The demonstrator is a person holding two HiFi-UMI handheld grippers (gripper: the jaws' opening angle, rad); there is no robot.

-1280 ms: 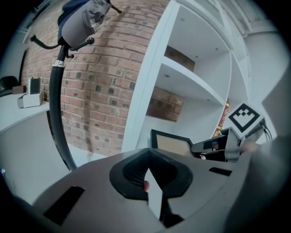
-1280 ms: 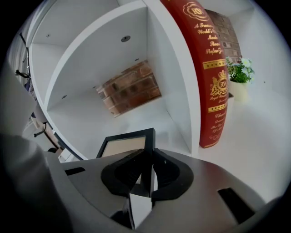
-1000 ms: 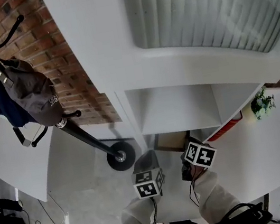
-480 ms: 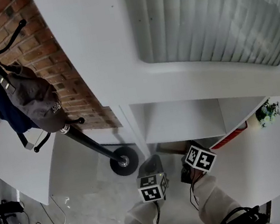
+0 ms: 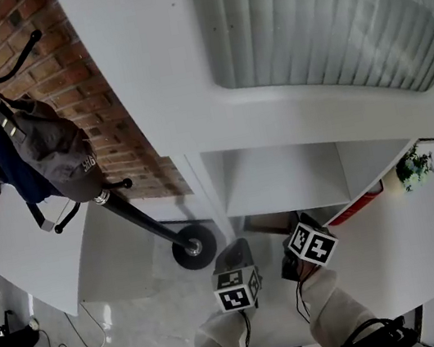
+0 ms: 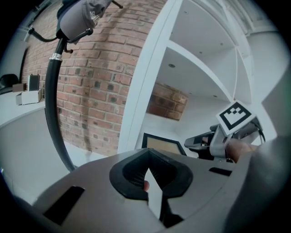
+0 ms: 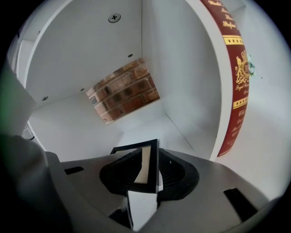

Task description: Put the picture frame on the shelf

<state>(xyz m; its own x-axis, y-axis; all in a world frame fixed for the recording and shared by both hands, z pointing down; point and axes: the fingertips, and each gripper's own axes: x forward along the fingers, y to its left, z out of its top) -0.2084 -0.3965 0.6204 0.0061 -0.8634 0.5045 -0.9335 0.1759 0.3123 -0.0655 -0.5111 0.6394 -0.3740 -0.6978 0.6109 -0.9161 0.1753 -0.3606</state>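
The picture frame (image 6: 163, 145) is black-edged with a tan inside. It is held edge-on between the jaws of my right gripper (image 7: 148, 170), which is shut on it. The frame (image 7: 146, 159) points into the open bottom compartment of the white shelf (image 7: 150, 129). In the head view the frame (image 5: 266, 224) shows just ahead of the right gripper (image 5: 296, 256), at the mouth of the shelf (image 5: 284, 177). My left gripper (image 6: 151, 182) hangs beside it to the left, shut with nothing in it, and sees the right gripper (image 6: 207, 142) holding the frame.
A black coat rack (image 5: 137, 217) with a round base (image 5: 194, 251) leans at the left, a grey cap (image 5: 59, 150) on it, before a brick wall (image 6: 91, 82). A dark red box (image 7: 234, 68) stands right of the compartment. A small plant (image 5: 412, 167) sits further right.
Very little. The head view has shifted slightly; both grippers stay at the shelf's bottom compartment, and a little less of the frame shows ahead of the right gripper.
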